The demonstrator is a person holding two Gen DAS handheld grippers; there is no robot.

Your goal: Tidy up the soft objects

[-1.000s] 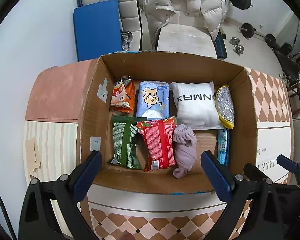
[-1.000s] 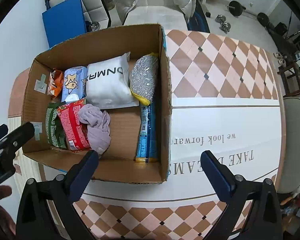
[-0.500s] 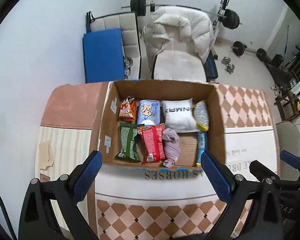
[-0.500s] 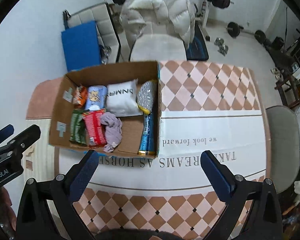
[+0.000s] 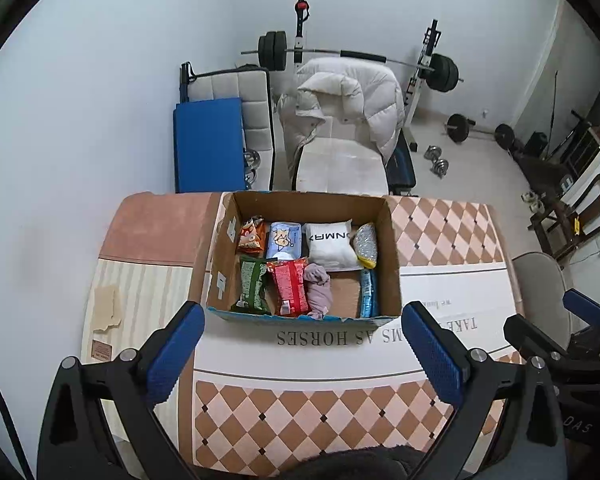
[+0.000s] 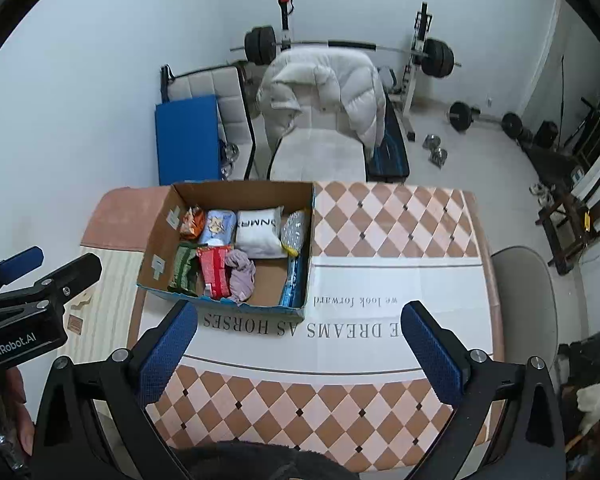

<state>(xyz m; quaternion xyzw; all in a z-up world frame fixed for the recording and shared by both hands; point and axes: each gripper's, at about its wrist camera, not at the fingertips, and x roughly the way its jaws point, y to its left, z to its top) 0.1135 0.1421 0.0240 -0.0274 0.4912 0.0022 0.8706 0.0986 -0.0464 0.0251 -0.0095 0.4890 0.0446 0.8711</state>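
An open cardboard box [image 5: 394, 256] [image 6: 156, 240] sits on the table. Inside lie a white pillow pack [image 5: 330, 242] [image 6: 258, 230], a mauve cloth [image 5: 318, 288] [image 6: 242, 274], a red packet [image 5: 290, 286], a green packet [image 5: 252, 284], an orange packet [image 5: 251, 234], a light blue pack [image 5: 284, 238], a silver scouring pad [image 5: 366, 242] and a blue bar [image 5: 368, 292]. My left gripper [image 5: 304, 344] is open and empty, high above the table's near side. My right gripper [image 6: 298, 338] is open and empty, likewise held back from the box.
The table carries a checked cloth [image 5: 340, 412] with printed lettering. Behind it stand a chair with a white puffer jacket [image 5: 344, 100], a blue mat [image 5: 208, 144] and a barbell rack [image 5: 420, 64]. A beige chair [image 6: 524, 292] stands to the right.
Both grippers have pulled up and back from the box, so it looks much smaller and the room behind shows. The box contents have not moved.
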